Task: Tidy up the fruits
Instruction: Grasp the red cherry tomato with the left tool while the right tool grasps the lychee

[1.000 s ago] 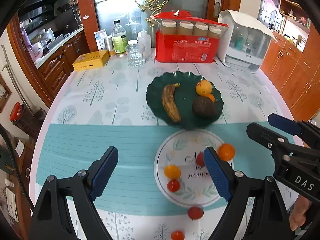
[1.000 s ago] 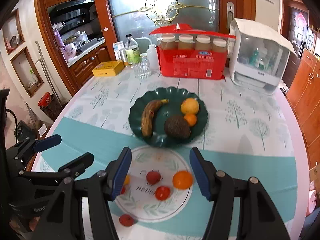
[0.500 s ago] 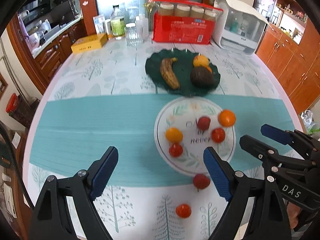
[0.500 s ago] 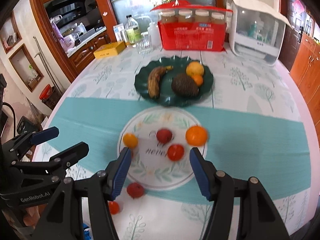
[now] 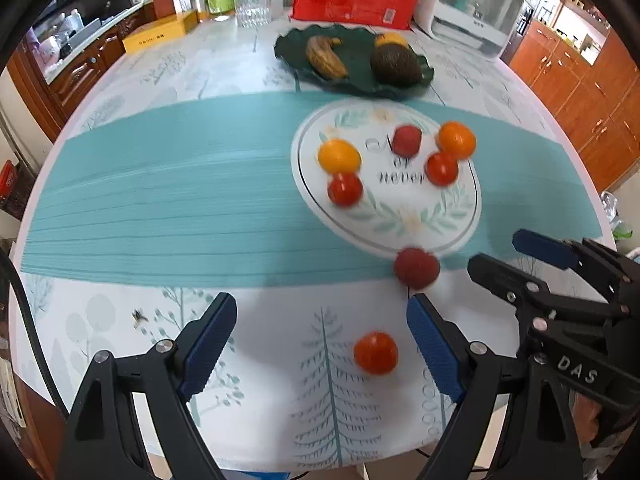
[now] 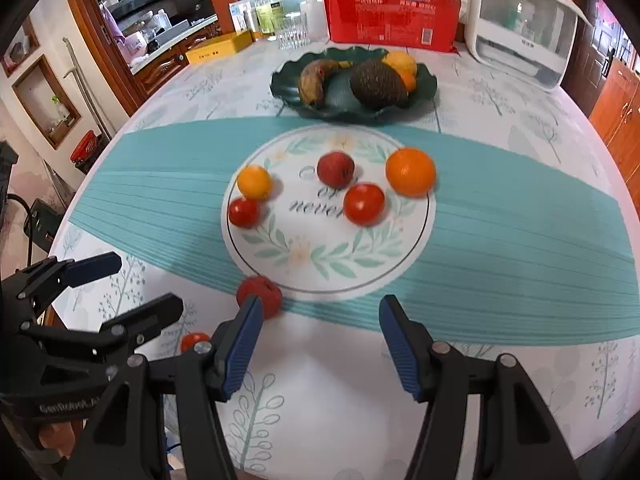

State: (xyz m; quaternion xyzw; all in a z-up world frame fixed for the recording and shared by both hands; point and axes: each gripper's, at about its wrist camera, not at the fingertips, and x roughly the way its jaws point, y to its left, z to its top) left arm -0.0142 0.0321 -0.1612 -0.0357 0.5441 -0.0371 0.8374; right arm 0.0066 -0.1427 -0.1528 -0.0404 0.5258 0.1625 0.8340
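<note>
A dark green plate holds a banana, an avocado and oranges. Loose fruit lies on the round printed patch of the tablecloth: an orange, a yellow citrus, tomatoes and a dark red fruit. Another dark red fruit and a tomato lie near the table's front edge. My left gripper is open and empty, with the tomato between its fingers' line. My right gripper is open and empty beside it.
At the back stand a red package of jars, a white appliance, a glass, a bottle and a yellow box. Wooden cabinets flank the table. The table's front edge is close below both grippers.
Both grippers have drawn back toward the front edge and lowered; the plate now sits farther off and the front tomato and dark red fruit are close. Both stay open.
</note>
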